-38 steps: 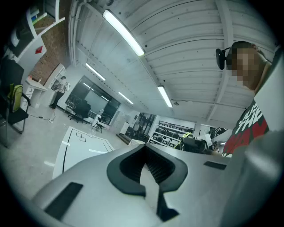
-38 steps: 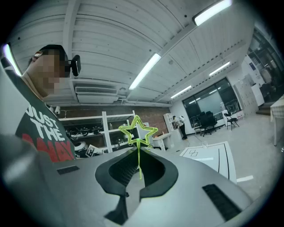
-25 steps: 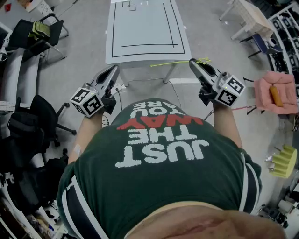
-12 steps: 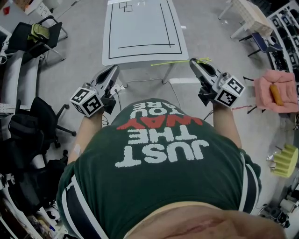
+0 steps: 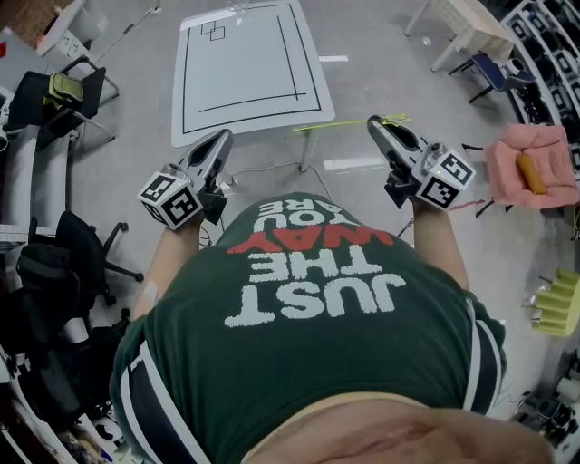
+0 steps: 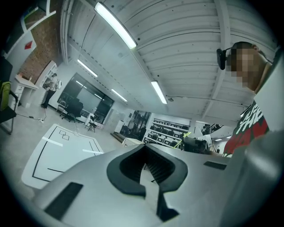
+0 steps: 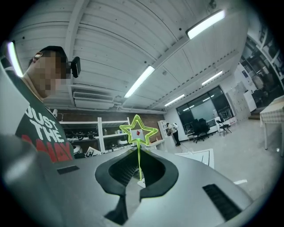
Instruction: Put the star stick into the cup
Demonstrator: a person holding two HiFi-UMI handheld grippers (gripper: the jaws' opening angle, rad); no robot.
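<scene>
My right gripper (image 5: 374, 123) (image 7: 138, 156) is shut on the yellow-green star stick (image 5: 340, 124). In the right gripper view the star (image 7: 138, 130) stands just past the jaw tips, and the thin stem runs down between the pads. In the head view the stick lies level, reaching left from the jaws. My left gripper (image 5: 221, 136) (image 6: 144, 162) is held at the same height on the other side, shut with nothing in it. The white table (image 5: 245, 100) with black lines lies ahead on the left. A small clear object (image 6: 76, 129) stands at its far end, too small to identify.
Black office chairs (image 5: 77, 245) crowd the left side. A pink seat (image 5: 515, 186) holding an orange object is at the right, with a yellow-green rack (image 5: 556, 310) nearer. Another white table (image 5: 464, 27) stands far right. A cable (image 5: 272, 167) lies on the grey floor.
The view has swung, so the lined table now sits farther left and farther off. Both grippers keep their pose, and the star stick stays in the right one.
</scene>
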